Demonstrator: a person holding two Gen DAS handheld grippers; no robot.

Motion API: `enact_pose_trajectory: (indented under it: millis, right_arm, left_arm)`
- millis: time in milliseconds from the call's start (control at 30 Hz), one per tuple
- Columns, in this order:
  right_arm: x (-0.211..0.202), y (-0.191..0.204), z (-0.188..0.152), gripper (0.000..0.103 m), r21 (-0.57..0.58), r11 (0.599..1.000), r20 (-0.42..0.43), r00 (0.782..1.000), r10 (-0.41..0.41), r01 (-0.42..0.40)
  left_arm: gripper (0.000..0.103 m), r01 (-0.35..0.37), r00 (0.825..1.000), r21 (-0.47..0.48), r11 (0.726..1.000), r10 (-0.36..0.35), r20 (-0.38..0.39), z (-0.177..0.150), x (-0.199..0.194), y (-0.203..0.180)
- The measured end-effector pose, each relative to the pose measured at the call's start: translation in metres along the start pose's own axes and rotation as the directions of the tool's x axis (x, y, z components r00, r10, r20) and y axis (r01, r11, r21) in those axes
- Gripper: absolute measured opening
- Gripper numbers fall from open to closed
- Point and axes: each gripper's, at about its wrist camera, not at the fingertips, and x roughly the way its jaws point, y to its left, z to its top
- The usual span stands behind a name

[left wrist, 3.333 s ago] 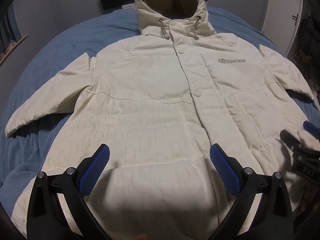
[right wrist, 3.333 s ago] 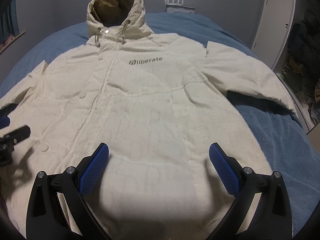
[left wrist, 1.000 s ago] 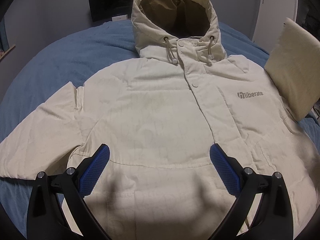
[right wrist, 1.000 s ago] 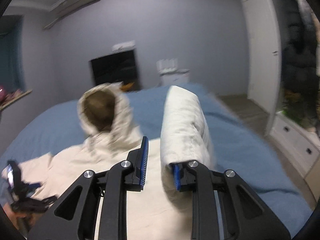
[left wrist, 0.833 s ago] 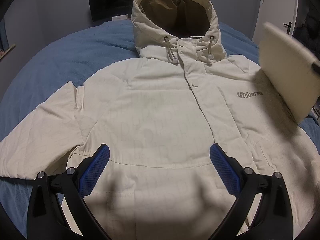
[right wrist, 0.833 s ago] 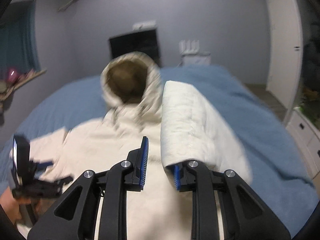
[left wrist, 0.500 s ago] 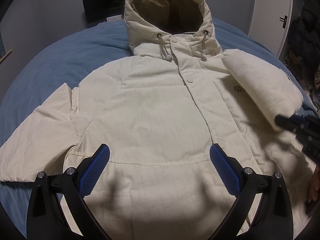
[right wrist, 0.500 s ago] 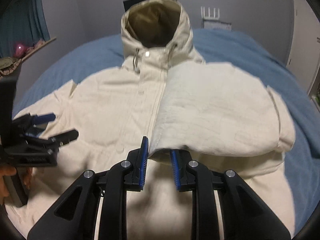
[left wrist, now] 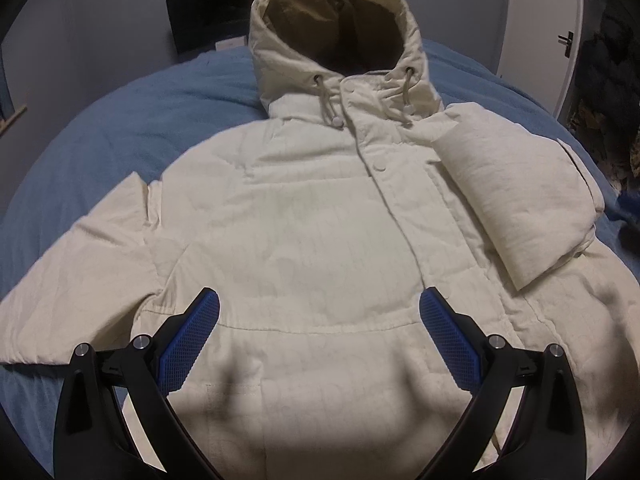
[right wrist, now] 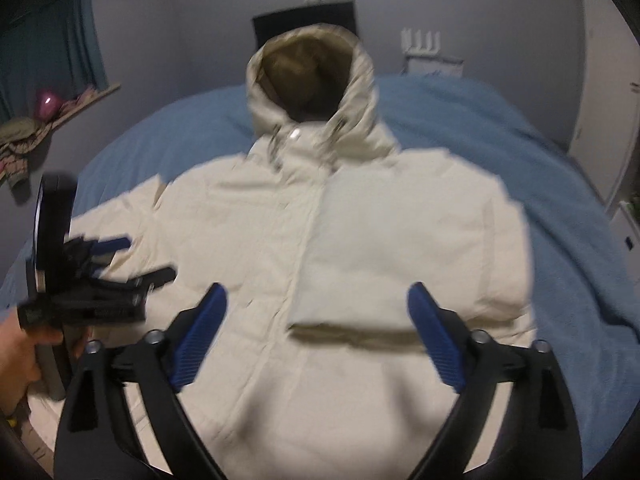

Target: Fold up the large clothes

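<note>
Across the blue bed [left wrist: 132, 112] lies the cream hooded jacket [left wrist: 304, 232], front side up, hood [left wrist: 336, 36] pointing away from me toward the grey wall. From my left wrist camera I see the left gripper [left wrist: 319, 338] hovering above the lower front of the jacket, its jaws spread wide with nothing between the blue pads [left wrist: 188, 342]. The jacket's sleeve on the right of that view [left wrist: 516, 196] is folded in over the chest, its cuff end lying beside the snap placket. The other sleeve [left wrist: 76, 292] lies stretched out flat on the bed.

My right wrist view is motion-blurred. The right gripper [right wrist: 316, 338] also has its jaws spread apart and holds nothing; it sits above the folded sleeve [right wrist: 420, 240], clear of the fabric as far as I can tell. At the left of that view I see the left gripper [right wrist: 132, 260] from the side, above the stretched sleeve, with a hand [right wrist: 20, 356] on its handle. A dark screen [right wrist: 304, 24] stands by the wall behind the hood.
</note>
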Motion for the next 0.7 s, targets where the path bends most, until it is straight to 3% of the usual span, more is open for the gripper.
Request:
enact_pose_trajectory:
  millis: [67,167,333,533,700]
  right_arm:
    - [-0.008,-0.008,0.009,0.096,-0.004,0.999,0.038,0.999,-0.036,0.036]
    - [-0.019,-0.026,0.022,0.096,-0.005,0.992,0.085,0.989,-0.124,0.125]
    - [-0.024,-0.062,0.037,0.096,0.042,0.981,0.089,0.977,-0.194,0.191]
    - [-0.034,-0.12,0.045,0.096,0.153,0.943,0.036,0.952,-0.304,0.295]
    - [-0.042,-0.153,0.041,0.096,0.188,0.913,0.025,0.928,-0.372,0.361]
  left_arm:
    - [0.097,0.027,0.999,0.015,1.0,-0.027,0.021,0.001,-0.006,-0.005]
    - [0.097,0.009,0.999,0.053,0.999,-0.011,0.04,0.004,-0.013,-0.018]
    - [0.096,0.048,0.999,0.12,0.992,-0.051,0.018,0.01,-0.015,-0.045]
    - [0.096,0.214,0.976,0.199,0.956,-0.217,-0.008,0.031,-0.015,-0.108]
    - [0.096,0.24,0.968,0.301,0.923,-0.25,-0.005,0.038,-0.003,-0.176]
